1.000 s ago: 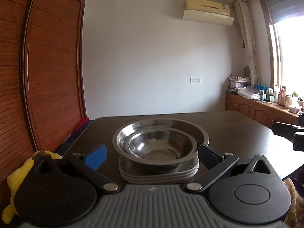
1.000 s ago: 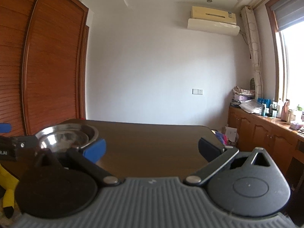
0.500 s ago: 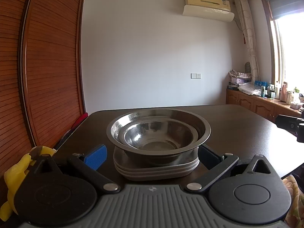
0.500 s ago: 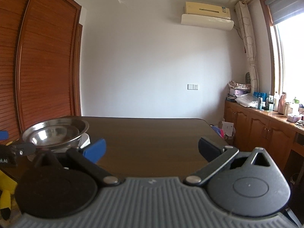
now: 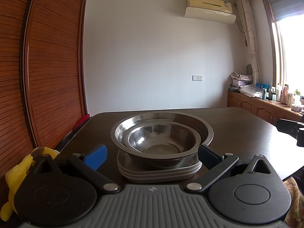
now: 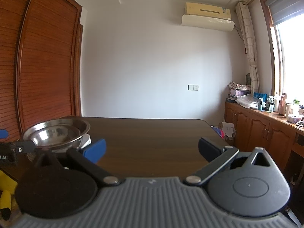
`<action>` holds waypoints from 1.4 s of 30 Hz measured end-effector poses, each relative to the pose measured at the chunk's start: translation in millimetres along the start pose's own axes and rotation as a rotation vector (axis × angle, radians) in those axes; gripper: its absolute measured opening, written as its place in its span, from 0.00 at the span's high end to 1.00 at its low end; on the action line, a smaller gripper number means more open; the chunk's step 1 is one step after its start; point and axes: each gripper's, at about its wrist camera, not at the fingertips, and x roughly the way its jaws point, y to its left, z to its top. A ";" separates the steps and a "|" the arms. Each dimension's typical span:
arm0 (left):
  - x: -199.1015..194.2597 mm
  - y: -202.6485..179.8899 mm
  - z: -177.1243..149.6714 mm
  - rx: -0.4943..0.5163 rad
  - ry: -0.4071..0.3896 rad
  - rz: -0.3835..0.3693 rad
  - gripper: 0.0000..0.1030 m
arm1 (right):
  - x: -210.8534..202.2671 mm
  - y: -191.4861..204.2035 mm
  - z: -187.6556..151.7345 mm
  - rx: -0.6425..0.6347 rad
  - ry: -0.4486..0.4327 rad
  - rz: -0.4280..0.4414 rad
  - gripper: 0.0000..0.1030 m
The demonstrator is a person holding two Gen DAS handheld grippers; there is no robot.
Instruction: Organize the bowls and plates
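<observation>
Presently, at the far left of the left wrist view, a louvred wooden wardrobe (image 5: 43, 72) fills the wall, with a yellow soft toy (image 5: 17, 172) low beside it. Next along, the left gripper (image 5: 151, 154) is released, its jaws spread wide, the blue pad on one side and the dark pad on the other flanking the dishware without visible contact. Between them, on the dark wooden table (image 5: 247, 133), sits a stack of grey plates (image 5: 159, 172). On the plates rests a large steel bowl (image 5: 206, 129), and nested inside it a smaller steel bowl (image 5: 161, 138), both upright. Whether the dark pad touches the plate stack cannot be told. Further right, an air conditioner (image 5: 209, 9) hangs high on the white wall, and a cluttered sideboard (image 5: 266, 106) runs under the window. At the right edge a black part of the other gripper shows over the table.

From the right wrist view, the same nested bowls (image 6: 57, 133) stand at the left on the table, with a part of the left gripper just before them. To the right of them, the right gripper (image 6: 152, 151) is also released, jaws wide apart over bare table (image 6: 152, 136), holding nothing and well clear of the bowls
</observation>
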 end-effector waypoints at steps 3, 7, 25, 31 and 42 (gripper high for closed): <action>0.2 0.8 0.7 -0.002 -0.002 0.002 0.00 | -0.1 0.2 0.0 0.000 0.001 -0.001 0.00; -0.4 1.5 1.6 -0.004 -0.004 0.004 0.00 | -0.8 0.2 0.1 -0.002 -0.001 -0.001 0.00; -1.7 2.4 1.9 -0.003 -0.006 0.005 0.00 | -0.6 1.0 0.9 0.000 0.000 -0.003 0.00; -1.6 2.5 1.9 -0.004 -0.005 0.006 0.00 | -0.3 -0.2 1.1 0.003 0.002 0.000 0.00; -1.6 2.7 2.0 -0.005 -0.006 0.002 0.00 | 1.2 2.4 0.0 0.007 0.007 -0.002 0.00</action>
